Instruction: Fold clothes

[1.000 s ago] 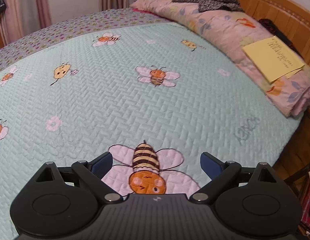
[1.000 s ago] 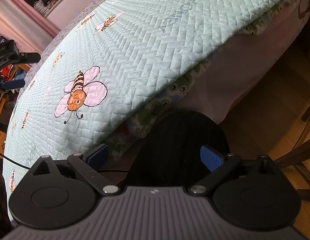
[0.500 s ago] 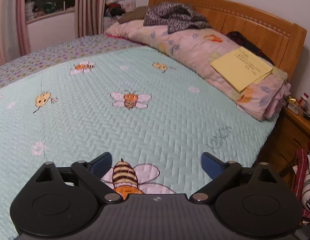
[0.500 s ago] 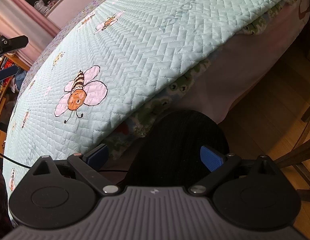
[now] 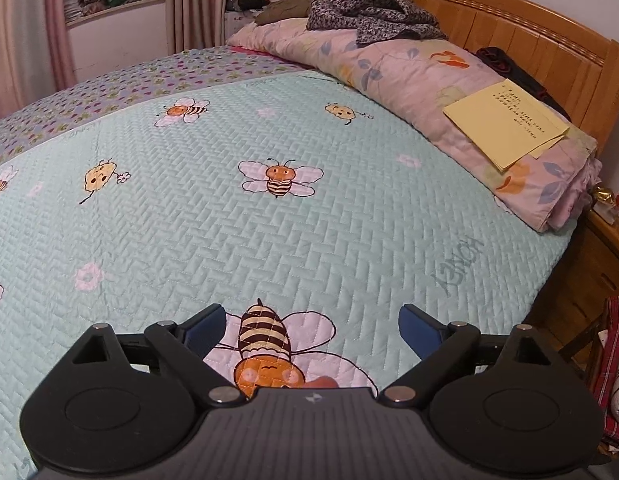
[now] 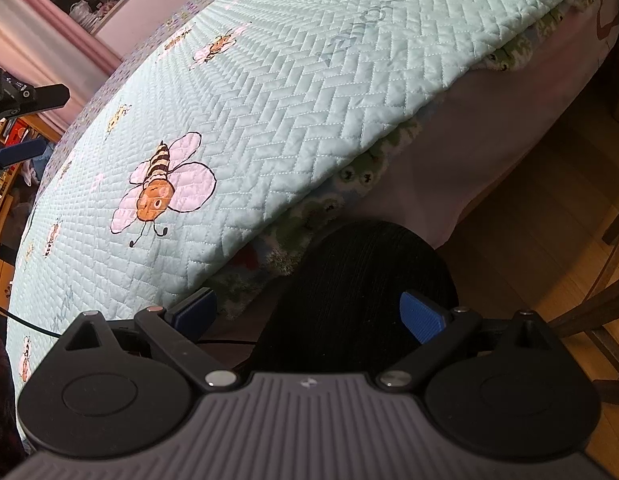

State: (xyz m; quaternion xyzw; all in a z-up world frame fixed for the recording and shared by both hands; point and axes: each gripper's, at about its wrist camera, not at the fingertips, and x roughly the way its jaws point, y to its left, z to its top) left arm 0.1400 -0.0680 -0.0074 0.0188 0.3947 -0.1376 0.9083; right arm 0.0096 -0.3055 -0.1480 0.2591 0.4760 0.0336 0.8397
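Most of both views is a mint-green quilted bedspread [image 5: 309,216] with herringbone stitching and appliquéd bees, smooth across the bed. Along the ribbed wooden headboard [image 5: 509,36] lies a rolled pink floral duvet [image 5: 409,76], soft and puffy. On its far end sits a crumpled grey speckled knit garment [image 5: 369,12]; nearer, a flat yellow paper booklet [image 5: 505,120]. The left gripper [image 5: 311,326] hovers over the bedspread, blue pads spread wide and empty. The right gripper [image 6: 309,314], likewise spread and empty, hangs above a black ribbed knee [image 6: 361,280] beside the bed.
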